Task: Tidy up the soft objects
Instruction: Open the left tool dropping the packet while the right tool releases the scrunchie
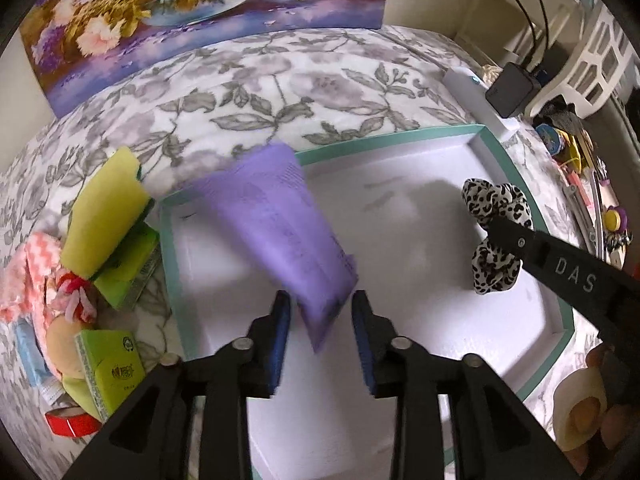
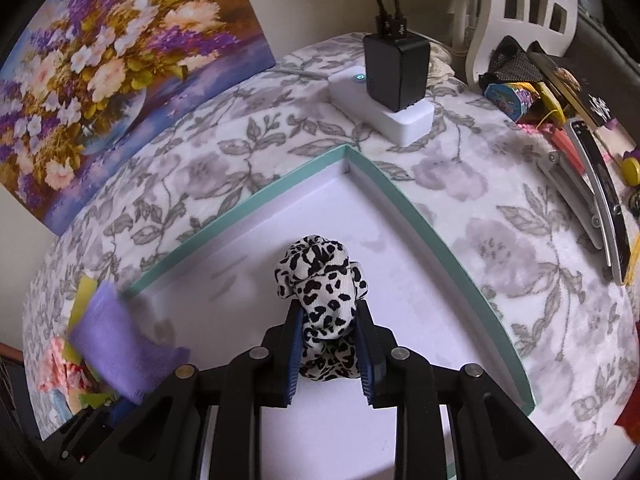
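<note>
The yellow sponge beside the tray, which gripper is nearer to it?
Left. The left gripper is over the tray's side nearest the yellow sponge; the right gripper is at the far side.

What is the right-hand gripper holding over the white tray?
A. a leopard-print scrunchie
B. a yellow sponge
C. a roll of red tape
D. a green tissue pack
A: the right gripper has the black-and-white leopard-print scrunchie between its blue pads, above the white tray.
</note>
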Demonstrator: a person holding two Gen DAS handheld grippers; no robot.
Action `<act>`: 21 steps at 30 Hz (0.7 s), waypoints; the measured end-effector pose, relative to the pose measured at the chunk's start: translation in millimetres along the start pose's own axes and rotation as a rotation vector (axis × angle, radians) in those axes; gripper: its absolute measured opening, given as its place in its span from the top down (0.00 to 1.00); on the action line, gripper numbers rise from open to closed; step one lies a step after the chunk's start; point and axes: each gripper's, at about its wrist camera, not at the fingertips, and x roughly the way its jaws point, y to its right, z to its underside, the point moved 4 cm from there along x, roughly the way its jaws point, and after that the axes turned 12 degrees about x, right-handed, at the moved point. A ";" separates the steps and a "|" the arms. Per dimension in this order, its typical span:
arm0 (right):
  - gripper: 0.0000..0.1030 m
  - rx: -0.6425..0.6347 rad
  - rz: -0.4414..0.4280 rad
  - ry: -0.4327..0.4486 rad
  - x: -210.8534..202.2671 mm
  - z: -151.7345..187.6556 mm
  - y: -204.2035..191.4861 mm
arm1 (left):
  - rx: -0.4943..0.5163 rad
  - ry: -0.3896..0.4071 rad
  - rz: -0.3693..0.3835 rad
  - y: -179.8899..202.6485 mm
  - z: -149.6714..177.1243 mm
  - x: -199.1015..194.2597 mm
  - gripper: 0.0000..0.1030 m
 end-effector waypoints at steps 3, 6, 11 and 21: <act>0.74 -0.015 -0.001 -0.011 -1.5 1.1 -2.3 | -0.033 -0.009 -0.004 -6.3 2.2 -2.7 0.46; 0.60 -0.031 -0.001 -0.024 -3.4 1.2 -3.9 | -0.064 -0.014 -0.006 -12.5 4.6 -5.8 0.42; 0.49 -0.089 0.011 -0.015 -10.8 1.4 -10.4 | -0.105 -0.013 -0.030 -24.9 8.4 -14.1 0.27; 0.28 -0.124 0.009 -0.057 -2.7 7.6 -14.2 | -0.186 -0.023 -0.108 -51.4 18.1 -15.6 0.22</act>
